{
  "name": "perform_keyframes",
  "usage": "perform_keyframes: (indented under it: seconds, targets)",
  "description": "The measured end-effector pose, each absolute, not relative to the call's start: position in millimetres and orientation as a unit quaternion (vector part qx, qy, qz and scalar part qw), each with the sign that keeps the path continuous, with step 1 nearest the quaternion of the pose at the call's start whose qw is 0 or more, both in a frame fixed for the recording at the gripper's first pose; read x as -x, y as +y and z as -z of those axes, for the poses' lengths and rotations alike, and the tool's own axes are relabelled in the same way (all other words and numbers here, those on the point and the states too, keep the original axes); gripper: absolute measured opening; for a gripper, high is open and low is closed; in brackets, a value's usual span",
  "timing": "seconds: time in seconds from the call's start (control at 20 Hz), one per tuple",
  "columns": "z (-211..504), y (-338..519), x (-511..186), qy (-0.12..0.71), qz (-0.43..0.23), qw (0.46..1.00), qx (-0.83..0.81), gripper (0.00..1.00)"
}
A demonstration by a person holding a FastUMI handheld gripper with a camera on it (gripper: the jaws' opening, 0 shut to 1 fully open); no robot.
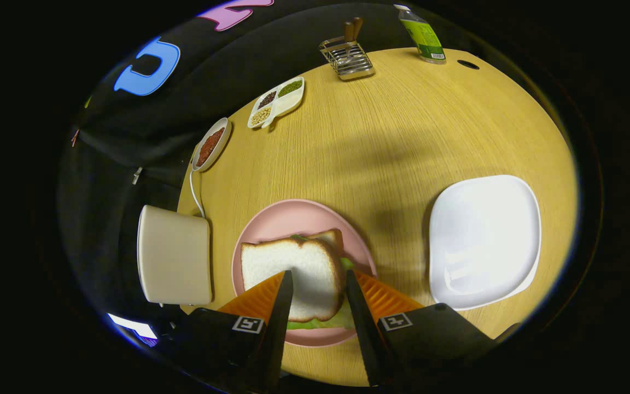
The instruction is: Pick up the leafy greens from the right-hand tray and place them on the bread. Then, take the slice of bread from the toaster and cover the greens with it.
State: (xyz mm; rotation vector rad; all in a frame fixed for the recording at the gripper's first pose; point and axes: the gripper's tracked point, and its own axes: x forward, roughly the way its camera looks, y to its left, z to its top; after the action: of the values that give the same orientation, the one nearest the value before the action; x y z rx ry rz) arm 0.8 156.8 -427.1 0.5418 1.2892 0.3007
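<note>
The hand-held gripper (319,282) hung over the pink plate (276,221) with its fingers spread apart, gripping nothing; the top slice of bread (287,262) showed in the gap between them, and whether the tips touched it could not be told. That slice lay on the leafy greens (315,324), whose green edge peeked out along its near side and at its right, and a corner of a lower bread slice (330,236) stuck out beyond it. The cream toaster (175,262) stood just left of the plate at the worktop (402,137) edge, its white cord (196,191) running back toward a small dish of red grains (211,145). To the right, apart from the plate, sat the white tray (484,235). A wide stretch of bare wood lay open beyond the plate and tray, up to a divided dish of beans (276,101), a wire rack with wooden handles (348,52) and a green-labelled bottle (423,34) at the far rim. The fingers hid the near parts of the sandwich and plate, and the bottle's top was cut off.
</note>
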Motion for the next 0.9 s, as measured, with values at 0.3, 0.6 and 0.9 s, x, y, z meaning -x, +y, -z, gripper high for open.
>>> perform_keyframes:
  seconds: [0.3, 0.6, 0.9]
  targets:
    - [408.1, 135.1, -5.1, 0.564, -0.137, 0.785, -0.214, 0.66]
    - [378.1, 110.1, -14.9, 0.497, -0.144, 0.841, -0.158, 0.92]
    - [312.1, 81.6, -43.9, 0.39, -0.128, 0.907, -0.094, 0.99]
